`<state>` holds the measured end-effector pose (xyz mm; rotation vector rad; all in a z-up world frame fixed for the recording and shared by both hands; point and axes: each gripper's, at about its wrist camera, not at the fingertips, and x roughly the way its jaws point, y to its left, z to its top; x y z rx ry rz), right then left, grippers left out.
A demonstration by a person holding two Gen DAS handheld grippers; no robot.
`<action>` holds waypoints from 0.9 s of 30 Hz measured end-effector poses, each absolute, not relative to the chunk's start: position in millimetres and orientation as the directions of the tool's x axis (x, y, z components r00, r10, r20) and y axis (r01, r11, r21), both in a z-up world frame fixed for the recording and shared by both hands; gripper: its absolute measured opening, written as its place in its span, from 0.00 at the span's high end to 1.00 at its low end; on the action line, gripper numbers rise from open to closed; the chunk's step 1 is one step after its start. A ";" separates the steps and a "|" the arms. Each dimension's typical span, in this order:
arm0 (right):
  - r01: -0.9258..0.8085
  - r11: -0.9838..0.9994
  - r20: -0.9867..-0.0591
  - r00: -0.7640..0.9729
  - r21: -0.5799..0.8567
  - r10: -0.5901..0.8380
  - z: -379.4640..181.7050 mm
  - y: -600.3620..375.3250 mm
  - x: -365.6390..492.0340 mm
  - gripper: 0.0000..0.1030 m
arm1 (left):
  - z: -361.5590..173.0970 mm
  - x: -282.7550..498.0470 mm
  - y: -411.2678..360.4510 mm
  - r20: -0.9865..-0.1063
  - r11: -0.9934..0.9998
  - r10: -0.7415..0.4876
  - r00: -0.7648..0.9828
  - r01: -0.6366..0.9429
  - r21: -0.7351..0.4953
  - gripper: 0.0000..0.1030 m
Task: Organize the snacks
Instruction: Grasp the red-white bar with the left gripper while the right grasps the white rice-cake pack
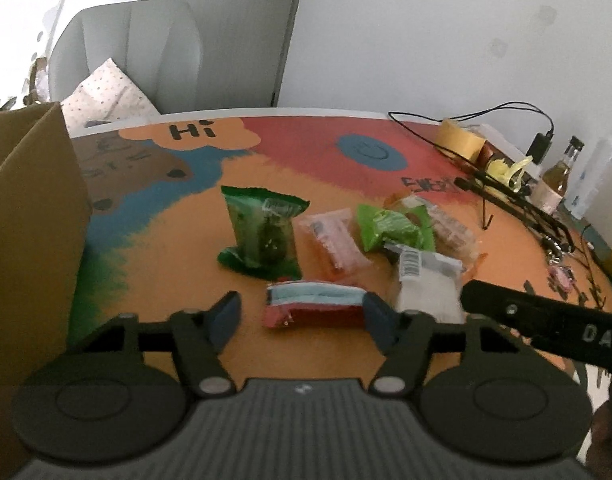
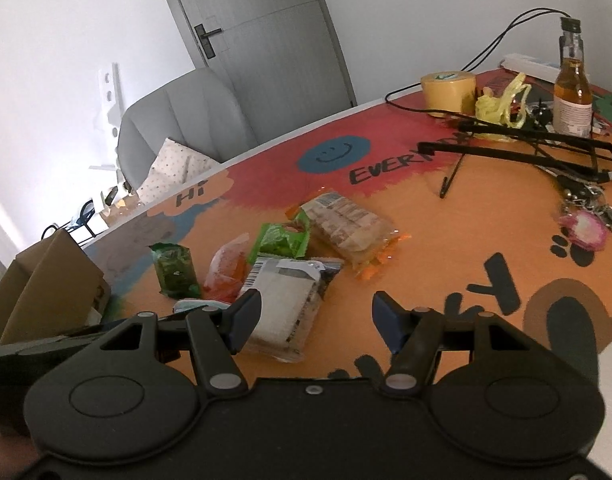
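Snacks lie clustered on the colourful table mat [image 2: 446, 240], with a cardboard box [image 1: 29, 220] at its left edge and a bottle [image 2: 572, 88] and a tape roll [image 2: 448, 90] far right. Among them, largest down: a white packet [image 2: 285, 308], a tan cracker pack [image 2: 346, 228], a dark green pack [image 1: 261, 232], a light green pack [image 1: 390, 226] and an orange sachet [image 1: 334, 240]. Left gripper [image 1: 301, 316] straddles a small red-and-blue pack [image 1: 314, 306], right pad touching, left pad apart; right gripper [image 2: 316, 316] hovers half-wide, empty, beside the white packet.
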<state>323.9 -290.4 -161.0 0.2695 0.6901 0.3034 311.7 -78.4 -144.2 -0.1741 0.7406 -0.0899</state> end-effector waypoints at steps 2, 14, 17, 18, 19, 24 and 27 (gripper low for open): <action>-0.188 0.920 -0.581 0.727 0.344 0.366 -162.1 -287.2 326.4 0.39 | -143.5 311.1 -75.6 -0.661 0.978 -0.156 0.734 0.022 -0.206 0.52; -0.209 0.920 -0.581 0.724 0.330 0.373 -166.7 -261.6 340.5 0.37 | -139.5 302.8 -59.3 -0.667 0.975 -0.137 0.733 -0.020 -0.221 0.82; -0.216 0.924 -0.592 0.716 0.317 0.370 -170.7 -254.8 342.9 0.37 | -133.3 301.4 -57.3 -0.646 0.975 -0.125 0.753 -0.028 -0.222 0.78; -0.213 0.928 -0.599 0.715 0.305 0.361 -172.2 -253.1 343.3 0.37 | -131.5 301.9 -57.2 -0.640 0.975 -0.119 0.759 -0.031 -0.218 0.77; -0.212 0.931 -0.603 0.714 0.296 0.354 -173.7 -252.3 343.2 0.38 | -129.9 303.0 -57.3 -0.637 0.975 -0.116 0.762 -0.034 -0.218 0.75; -0.213 0.937 -0.603 0.720 0.279 0.343 -173.6 -258.2 339.2 0.50 | -126.0 311.3 -61.8 -0.621 0.974 -0.126 0.774 -0.022 -0.225 0.67; -0.207 0.938 -0.605 0.721 0.279 0.339 -173.6 -265.1 337.9 0.53 | -125.9 315.0 -68.2 -0.613 0.973 -0.148 0.776 0.004 -0.230 0.67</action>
